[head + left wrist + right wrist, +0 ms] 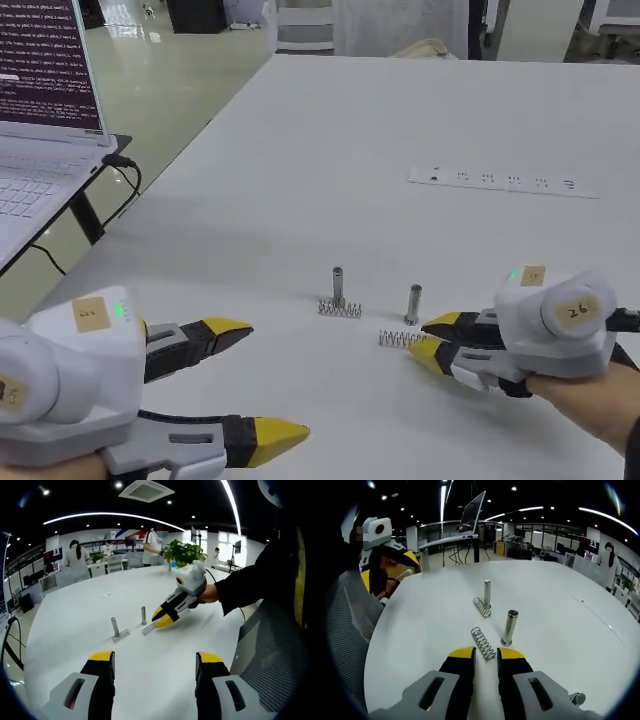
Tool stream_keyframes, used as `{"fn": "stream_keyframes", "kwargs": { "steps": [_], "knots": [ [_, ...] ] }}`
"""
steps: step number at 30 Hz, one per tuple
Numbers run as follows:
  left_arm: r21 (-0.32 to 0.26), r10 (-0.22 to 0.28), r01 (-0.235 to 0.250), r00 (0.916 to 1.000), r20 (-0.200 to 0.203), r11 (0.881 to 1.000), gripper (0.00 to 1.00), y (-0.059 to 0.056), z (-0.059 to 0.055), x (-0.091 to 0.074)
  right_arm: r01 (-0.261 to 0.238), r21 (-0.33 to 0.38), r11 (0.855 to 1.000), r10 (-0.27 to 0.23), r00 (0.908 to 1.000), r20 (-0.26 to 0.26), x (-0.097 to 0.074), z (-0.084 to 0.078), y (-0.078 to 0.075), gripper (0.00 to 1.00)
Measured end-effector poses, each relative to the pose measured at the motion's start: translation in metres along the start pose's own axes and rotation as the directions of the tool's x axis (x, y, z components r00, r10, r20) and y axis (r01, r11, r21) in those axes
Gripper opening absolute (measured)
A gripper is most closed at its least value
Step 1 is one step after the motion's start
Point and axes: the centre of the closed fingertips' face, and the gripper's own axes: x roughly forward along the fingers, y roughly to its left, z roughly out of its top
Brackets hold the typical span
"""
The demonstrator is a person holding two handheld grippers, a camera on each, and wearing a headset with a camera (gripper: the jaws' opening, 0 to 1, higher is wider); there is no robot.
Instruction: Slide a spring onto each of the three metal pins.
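The right gripper (432, 338) rests low just beside the nearer pin (413, 303), jaws slightly apart astride the end of a spring (398, 339) lying at that pin's foot, apparently lined up to pinch it for threading. On that pin's far side stands a second pin (338, 285), another spring (340, 309) lying unthreaded against its base. The left gripper (268, 380) hangs well clear of the nearer pin, jaws wide and empty, probably to leave room.

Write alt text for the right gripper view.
Right claw, yellow tips flanking the near end of a spring lying on a white table, beside an upright metal pin. Behind, a second pin stands with another spring lying at its base.
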Motion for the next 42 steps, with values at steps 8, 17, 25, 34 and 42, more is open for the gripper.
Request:
{"fn": "stream_keyframes", "kwargs": {
  "steps": [8, 17, 25, 34, 42],
  "knots": [
    [-0.001, 0.002, -0.002, 1.0000, -0.004, 1.000, 0.61, 0.001, -0.001, 0.000, -0.010, 0.017, 1.000, 0.010, 0.9998, -0.015, 0.001, -0.006, 0.003, 0.14],
    [0.001, 0.005, -0.005, 1.0000, -0.002, 1.000, 0.60, 0.000, 0.000, -0.001, -0.027, 0.020, 0.999, 0.026, 0.9996, 0.010, 0.002, -0.010, 0.015, 0.13],
    [-0.003, 0.011, -0.011, 0.9999, -0.001, 1.000, 0.60, 0.001, 0.000, -0.001, -0.049, -0.072, 0.996, 0.052, 0.9976, 0.045, 0.001, -0.012, 0.028, 0.17],
    [-0.003, 0.014, -0.014, 0.9999, -0.004, 1.000, 0.59, 0.001, 0.000, -0.002, -0.058, -0.088, 0.994, 0.067, 0.9923, 0.103, 0.000, -0.012, 0.030, 0.16],
    [-0.002, 0.012, -0.012, 0.9999, -0.007, 1.000, 0.59, -0.001, 0.001, -0.001, -0.062, -0.148, 0.987, 0.077, 0.9924, 0.096, 0.002, -0.009, 0.035, 0.09]
  ]
}}
